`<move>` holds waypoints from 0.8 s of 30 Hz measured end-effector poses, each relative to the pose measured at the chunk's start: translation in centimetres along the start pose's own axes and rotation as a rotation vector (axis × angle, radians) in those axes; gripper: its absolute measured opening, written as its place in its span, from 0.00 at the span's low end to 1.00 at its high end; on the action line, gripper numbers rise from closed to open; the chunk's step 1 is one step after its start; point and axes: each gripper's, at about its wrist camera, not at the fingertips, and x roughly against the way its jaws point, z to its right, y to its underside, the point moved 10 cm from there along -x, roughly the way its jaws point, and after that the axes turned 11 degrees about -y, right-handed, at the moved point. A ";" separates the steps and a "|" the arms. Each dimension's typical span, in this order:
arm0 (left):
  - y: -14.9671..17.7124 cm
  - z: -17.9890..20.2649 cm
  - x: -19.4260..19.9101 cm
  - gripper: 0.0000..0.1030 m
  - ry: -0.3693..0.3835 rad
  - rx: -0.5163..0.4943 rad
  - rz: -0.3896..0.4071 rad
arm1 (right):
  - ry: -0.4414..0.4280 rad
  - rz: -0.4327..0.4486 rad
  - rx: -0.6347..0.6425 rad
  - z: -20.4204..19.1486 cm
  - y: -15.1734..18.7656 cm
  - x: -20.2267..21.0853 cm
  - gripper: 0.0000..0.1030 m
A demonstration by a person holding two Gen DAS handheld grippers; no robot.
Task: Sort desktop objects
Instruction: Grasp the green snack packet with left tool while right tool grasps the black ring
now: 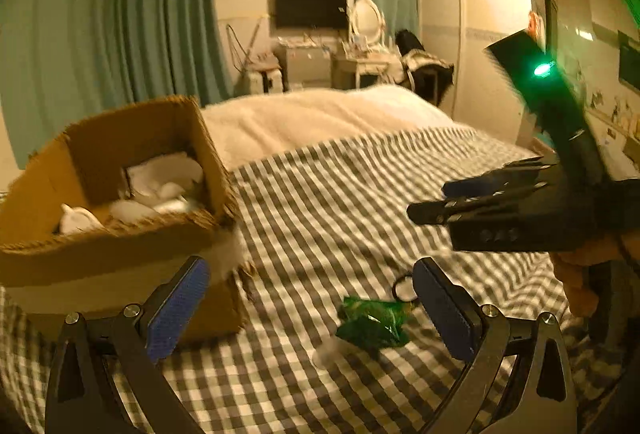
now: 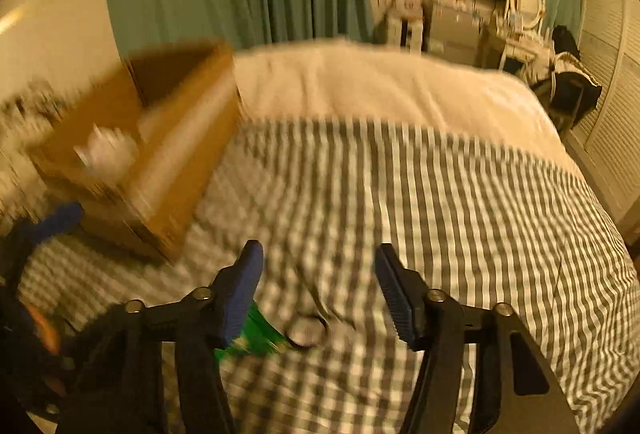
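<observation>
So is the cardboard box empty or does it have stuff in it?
Not empty. The box is open on top, and the left wrist view shows several white things lying inside. What they are is too unclear to tell.

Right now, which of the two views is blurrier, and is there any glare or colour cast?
Right wrist view: heavy motion smear on the cardboard box and checked cloth. Left wrist view: sharper, mild blur on the green packet; the green light flares along the lens edge. Both: warm orange cast, fisheye bending.
</observation>
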 end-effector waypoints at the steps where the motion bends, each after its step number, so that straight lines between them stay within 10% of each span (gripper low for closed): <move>1: 0.5 0.5 -0.5 1.00 0.010 -0.009 -0.015 | -0.008 -0.032 -0.009 0.3 0.6 -0.8 0.46; 17: 5.4 4.2 -7.0 0.99 0.095 -0.072 -0.174 | -0.074 -0.278 -0.087 1.7 5.8 -7.0 0.37; 24: 6.3 5.3 -8.3 0.51 0.163 -0.103 -0.213 | -0.065 -0.303 -0.085 1.9 6.4 -7.8 0.22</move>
